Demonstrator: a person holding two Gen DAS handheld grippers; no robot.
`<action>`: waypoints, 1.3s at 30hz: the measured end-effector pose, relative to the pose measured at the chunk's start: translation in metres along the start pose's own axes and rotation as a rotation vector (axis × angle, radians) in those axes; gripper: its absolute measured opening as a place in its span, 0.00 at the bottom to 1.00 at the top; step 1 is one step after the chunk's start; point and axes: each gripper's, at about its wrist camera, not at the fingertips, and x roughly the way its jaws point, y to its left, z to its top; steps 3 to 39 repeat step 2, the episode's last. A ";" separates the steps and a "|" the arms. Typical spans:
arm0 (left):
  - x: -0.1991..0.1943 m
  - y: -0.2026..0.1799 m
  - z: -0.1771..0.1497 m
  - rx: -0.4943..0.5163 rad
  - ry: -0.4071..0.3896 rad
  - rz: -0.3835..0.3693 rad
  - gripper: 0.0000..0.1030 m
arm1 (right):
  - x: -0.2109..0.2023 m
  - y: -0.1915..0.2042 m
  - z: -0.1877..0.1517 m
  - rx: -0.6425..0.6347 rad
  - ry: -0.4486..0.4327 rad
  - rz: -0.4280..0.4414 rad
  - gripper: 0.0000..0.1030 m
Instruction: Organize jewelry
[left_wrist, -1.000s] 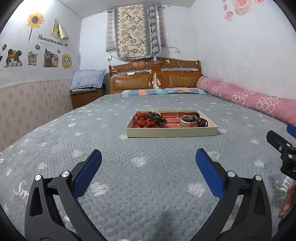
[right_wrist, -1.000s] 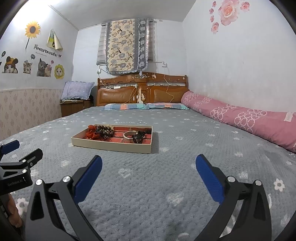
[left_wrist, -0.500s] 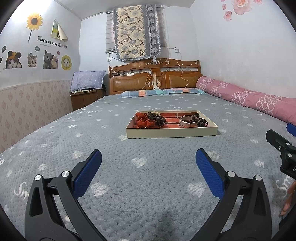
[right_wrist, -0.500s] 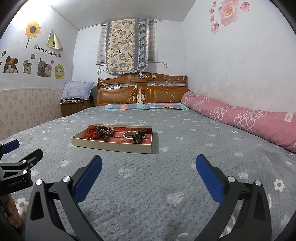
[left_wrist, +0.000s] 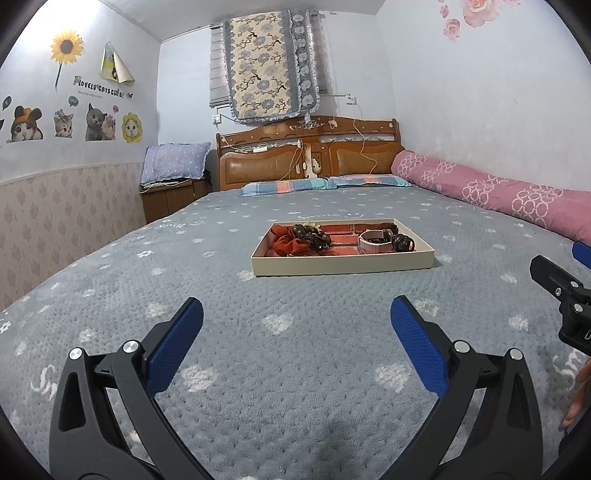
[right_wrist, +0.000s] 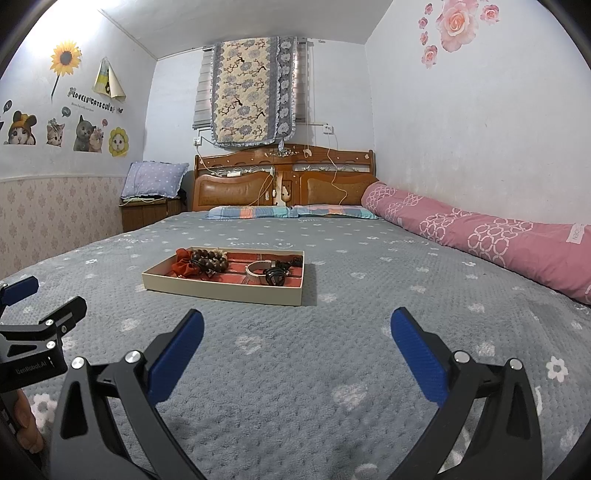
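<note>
A shallow cream tray with a red lining lies on the grey bedspread ahead of both grippers; it also shows in the right wrist view. In it lie a red scrunchie, a dark wooden bead bracelet, a pale bangle and a small black coiled piece. My left gripper is open and empty, well short of the tray. My right gripper is open and empty, to the tray's right and nearer than it.
The grey bedspread with white hearts and flowers covers the bed. A rolled pink quilt lies along the right wall. Pillows and a wooden headboard stand at the far end. A bedside cabinet is far left.
</note>
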 end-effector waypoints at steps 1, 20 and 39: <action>0.000 0.000 0.000 -0.001 0.000 0.000 0.95 | 0.000 0.000 0.000 0.000 0.000 0.000 0.96; 0.000 0.000 0.000 -0.003 0.001 0.000 0.95 | 0.000 0.000 0.000 0.000 -0.001 0.000 0.96; 0.000 0.000 0.000 -0.003 0.001 0.000 0.95 | 0.000 0.000 0.000 0.000 -0.001 0.000 0.96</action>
